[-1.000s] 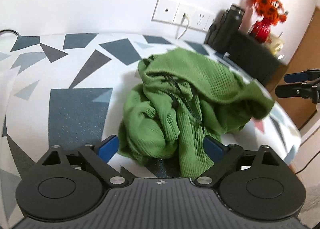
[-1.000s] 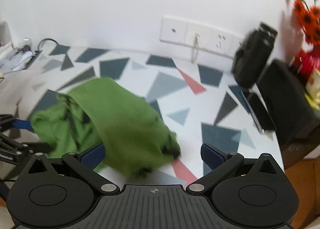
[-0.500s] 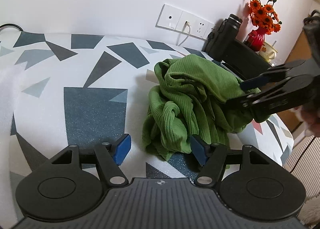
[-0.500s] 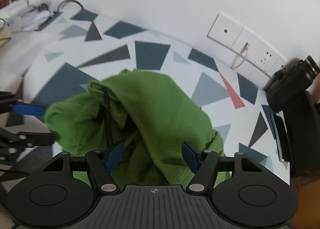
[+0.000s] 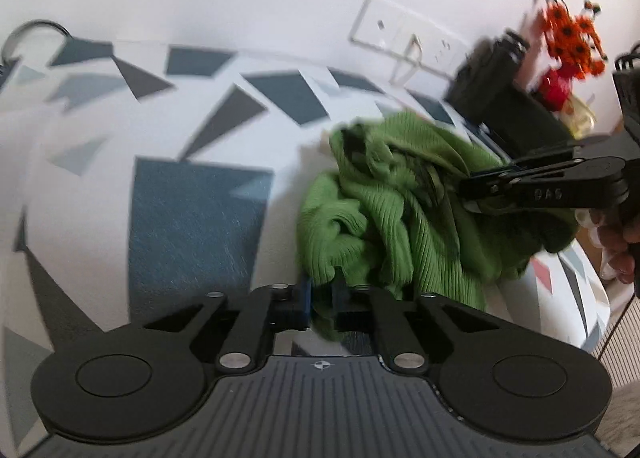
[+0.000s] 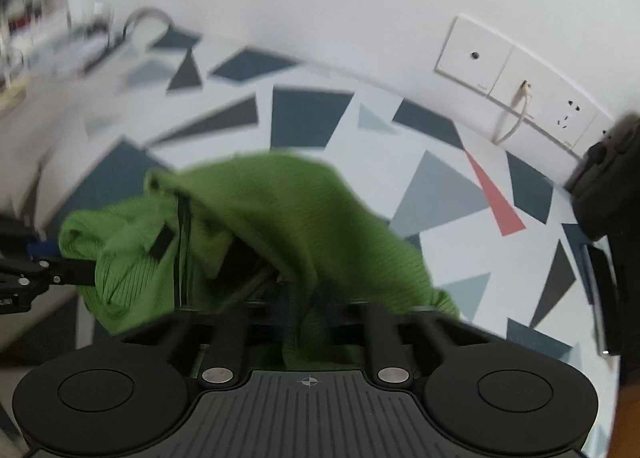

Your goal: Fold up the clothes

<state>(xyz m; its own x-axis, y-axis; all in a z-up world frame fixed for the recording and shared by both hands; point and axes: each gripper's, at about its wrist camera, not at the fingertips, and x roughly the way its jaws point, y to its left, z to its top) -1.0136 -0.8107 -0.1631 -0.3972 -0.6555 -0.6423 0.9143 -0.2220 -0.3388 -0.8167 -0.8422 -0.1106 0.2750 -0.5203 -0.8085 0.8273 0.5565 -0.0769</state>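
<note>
A crumpled green ribbed garment (image 5: 380,218) (image 6: 280,210) with a black label lies on the table's geometric-patterned cover (image 5: 192,218) (image 6: 304,118). My left gripper (image 5: 322,302) is shut on the garment's near lower edge, with green fabric pinched between its blue pads. From the other side it shows at the cloth's left end (image 6: 78,270). My right gripper (image 6: 308,310) is shut on a fold of the same garment, fabric bunching over its fingers. In the left wrist view it reaches in from the right (image 5: 472,186), held by a hand (image 5: 616,250).
Wall sockets (image 5: 408,42) (image 6: 512,74) with a white cable sit behind the table. A black bag (image 5: 492,78) (image 6: 608,178) and a red vase of orange flowers (image 5: 568,42) stand at the back right. A dark flat device (image 6: 600,270) lies near the right edge.
Both grippers went from wide open to shut on the green garment. The right gripper came in from the right and down onto the cloth; the left stayed near the garment's front edge.
</note>
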